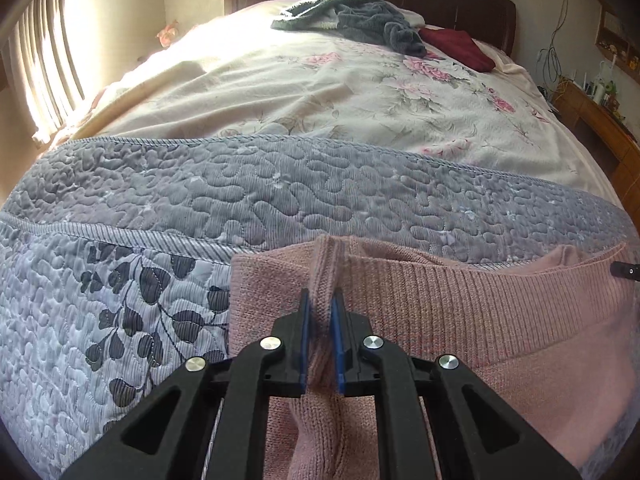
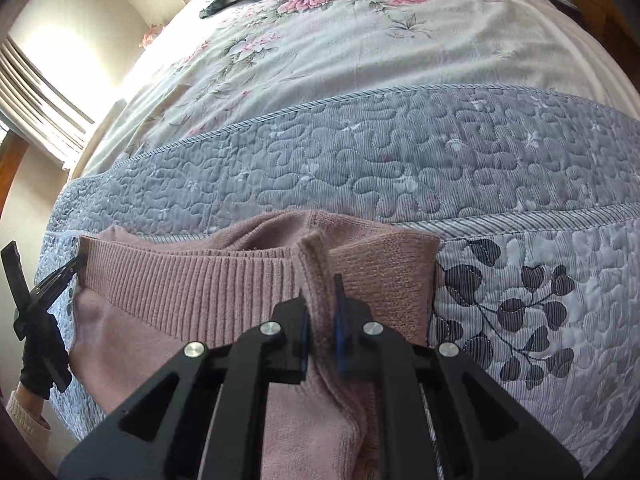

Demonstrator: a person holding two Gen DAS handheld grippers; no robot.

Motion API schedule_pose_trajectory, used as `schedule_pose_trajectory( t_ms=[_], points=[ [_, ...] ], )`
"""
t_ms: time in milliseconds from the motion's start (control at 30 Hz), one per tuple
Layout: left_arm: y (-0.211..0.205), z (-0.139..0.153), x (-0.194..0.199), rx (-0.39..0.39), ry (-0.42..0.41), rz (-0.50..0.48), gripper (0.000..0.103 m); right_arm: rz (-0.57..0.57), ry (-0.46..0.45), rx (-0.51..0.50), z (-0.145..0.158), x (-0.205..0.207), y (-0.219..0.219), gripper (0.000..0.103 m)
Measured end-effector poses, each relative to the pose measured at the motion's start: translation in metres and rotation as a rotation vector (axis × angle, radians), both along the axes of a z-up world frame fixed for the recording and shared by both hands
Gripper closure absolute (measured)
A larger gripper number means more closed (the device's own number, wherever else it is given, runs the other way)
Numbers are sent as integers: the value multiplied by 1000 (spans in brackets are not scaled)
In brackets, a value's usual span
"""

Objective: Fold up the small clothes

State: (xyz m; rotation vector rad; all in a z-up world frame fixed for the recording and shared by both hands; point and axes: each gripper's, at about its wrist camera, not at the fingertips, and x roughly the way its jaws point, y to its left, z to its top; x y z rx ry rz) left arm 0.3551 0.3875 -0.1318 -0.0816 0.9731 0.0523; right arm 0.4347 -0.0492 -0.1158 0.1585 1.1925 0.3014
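A pink knit sweater (image 1: 460,308) lies on the grey quilted bedspread (image 1: 240,192) at the near end of the bed. My left gripper (image 1: 321,300) is shut on a pinched ridge of the knit near the sweater's left corner. In the right wrist view the same pink sweater (image 2: 192,292) spreads leftward, its ribbed band running across. My right gripper (image 2: 320,292) is shut on a raised fold of knit near the sweater's right corner. The left gripper's black tip (image 2: 48,280) shows at the sweater's far left edge, held by a gloved hand (image 2: 40,364).
Beyond the quilt lies a floral cream sheet (image 1: 320,92). A grey towel heap (image 1: 360,20) and a dark red garment (image 1: 460,46) sit near the headboard. Curtains hang at the left, a wooden side table (image 1: 596,116) stands at the right.
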Motion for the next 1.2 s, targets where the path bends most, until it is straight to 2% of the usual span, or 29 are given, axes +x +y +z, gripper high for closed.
schedule_pose_trajectory(
  t_ms=[33, 133, 200, 333, 433, 600, 667, 700, 733, 867, 1000, 1100, 1200],
  points=[
    [1, -3, -1, 2, 6, 2, 91, -2, 2, -3, -3, -1, -1, 93],
    [5, -2, -7, -9, 3, 10, 84, -25, 4, -12, -1, -10, -9, 78],
    [11, 6, -17, -17, -24, 36, 81, -24, -10, 31, 7, -21, -18, 77],
    [20, 30, -46, 6, -91, 86, 80, -1, -20, 131, 27, -63, -37, 69],
    [9, 41, -78, -11, -113, 56, 74, 27, 1, 170, 28, -106, -45, 60],
    [-36, 31, -123, -27, -76, -61, 69, 45, 82, 209, 3, -162, -44, 60],
    [-54, 24, -133, -29, -57, -95, 66, 52, 103, 196, -9, -174, -38, 61],
    [-62, 21, -137, -25, -47, -107, 65, 53, 112, 202, -15, -177, -36, 71],
    [-68, 16, -140, -19, -39, -117, 65, 55, 129, 221, -19, -179, -34, 88],
    [-78, -3, -138, -8, 31, -127, 65, 62, 149, 199, -12, -179, -31, 93],
    [-70, -22, -135, -30, 94, -99, 64, 58, 177, 112, -12, -177, -29, 95],
    [-65, -26, -136, -57, 94, -84, 64, 81, 189, 13, -31, -180, -21, 95],
    [-63, -29, -136, -71, 98, -83, 64, 62, 189, 19, -36, -180, -19, 94]
  ],
)
